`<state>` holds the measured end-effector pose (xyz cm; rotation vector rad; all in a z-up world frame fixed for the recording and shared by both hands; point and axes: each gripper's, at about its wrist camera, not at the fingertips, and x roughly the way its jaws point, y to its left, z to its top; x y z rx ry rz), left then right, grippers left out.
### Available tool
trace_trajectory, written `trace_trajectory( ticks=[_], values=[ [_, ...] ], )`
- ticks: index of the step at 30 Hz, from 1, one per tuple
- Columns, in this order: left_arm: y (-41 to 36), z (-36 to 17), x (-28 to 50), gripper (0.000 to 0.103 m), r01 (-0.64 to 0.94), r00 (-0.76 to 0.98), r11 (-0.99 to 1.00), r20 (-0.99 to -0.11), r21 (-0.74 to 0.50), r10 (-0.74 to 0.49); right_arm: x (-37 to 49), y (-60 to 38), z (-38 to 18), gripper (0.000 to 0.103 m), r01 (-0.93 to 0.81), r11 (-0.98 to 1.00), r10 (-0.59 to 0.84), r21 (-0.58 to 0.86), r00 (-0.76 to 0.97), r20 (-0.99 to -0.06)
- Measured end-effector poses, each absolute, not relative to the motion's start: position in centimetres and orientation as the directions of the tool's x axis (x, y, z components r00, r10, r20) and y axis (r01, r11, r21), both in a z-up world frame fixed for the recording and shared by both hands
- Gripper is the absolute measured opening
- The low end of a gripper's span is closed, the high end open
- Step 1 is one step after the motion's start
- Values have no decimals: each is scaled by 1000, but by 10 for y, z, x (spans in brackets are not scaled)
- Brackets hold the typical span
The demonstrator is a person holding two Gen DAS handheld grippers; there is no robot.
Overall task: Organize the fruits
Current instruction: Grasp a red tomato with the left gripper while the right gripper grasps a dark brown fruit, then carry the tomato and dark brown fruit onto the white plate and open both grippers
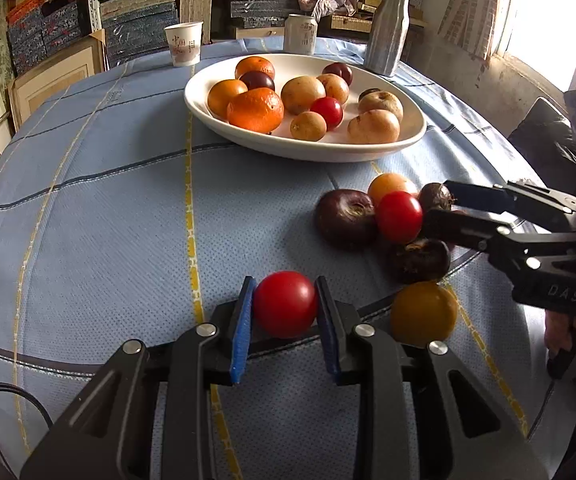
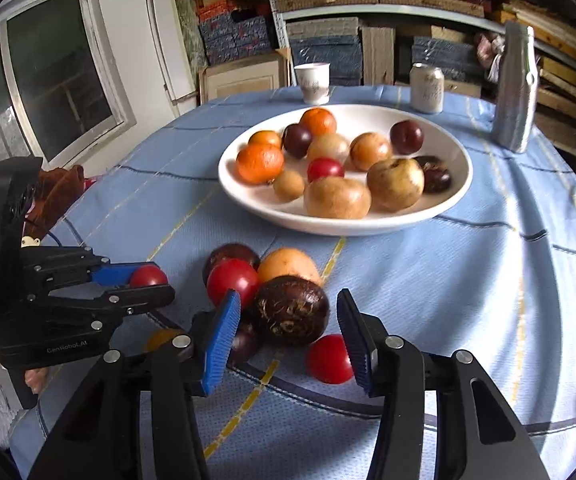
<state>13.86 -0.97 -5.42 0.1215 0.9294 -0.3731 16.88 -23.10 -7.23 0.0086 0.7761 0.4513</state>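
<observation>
Left claw (image 1: 286, 312) clamped, angled down; right claw (image 2: 288, 340) parted, angled down.

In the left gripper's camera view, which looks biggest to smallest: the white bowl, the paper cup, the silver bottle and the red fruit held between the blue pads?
1. White bowl
2. Silver bottle
3. Red fruit, though it looks big mainly because it sits close to the camera
4. Paper cup

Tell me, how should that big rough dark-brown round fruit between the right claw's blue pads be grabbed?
Grip the rough dark-brown round fruit across its widest middle, coming from the near side above, as the right gripper does. A red tomato crowds its left, so that pad needs the narrow gap.
</observation>
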Motion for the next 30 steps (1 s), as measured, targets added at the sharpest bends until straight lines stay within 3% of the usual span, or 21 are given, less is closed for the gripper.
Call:
trace_trajectory(
  ticks=[2, 3, 11, 17, 25, 30],
  values=[
    [-9, -55, 139, 29, 365, 535, 929, -802, -63, -265, 170, -232, -75, 48, -387, 904, 401, 183, 615, -679],
    [-9, -55, 140, 29, 365, 534, 929, -802, -67, -268, 172, -233, -76, 42, -383, 903, 406, 196, 608, -682],
    [-9, -54, 139, 29, 369, 544, 927, -792, -70, -276, 172, -238, -76, 41, -380, 899, 422, 219, 614, -667],
    [-6, -33, 128, 29, 354, 634, 935, -725, -38, -269, 153, -258, -57, 41, -354, 905, 422, 234, 694, -583],
    [-19, 54, 159, 29, 336, 738, 942, -624, 9, -257, 164, -306, 23, 41, -290, 925, 373, 245, 816, -442],
    [-37, 93, 207, 29, 323, 770, 945, -564, -58, -298, 202, -313, 71, 41, -271, 931, 348, 245, 861, -372]
  ],
)
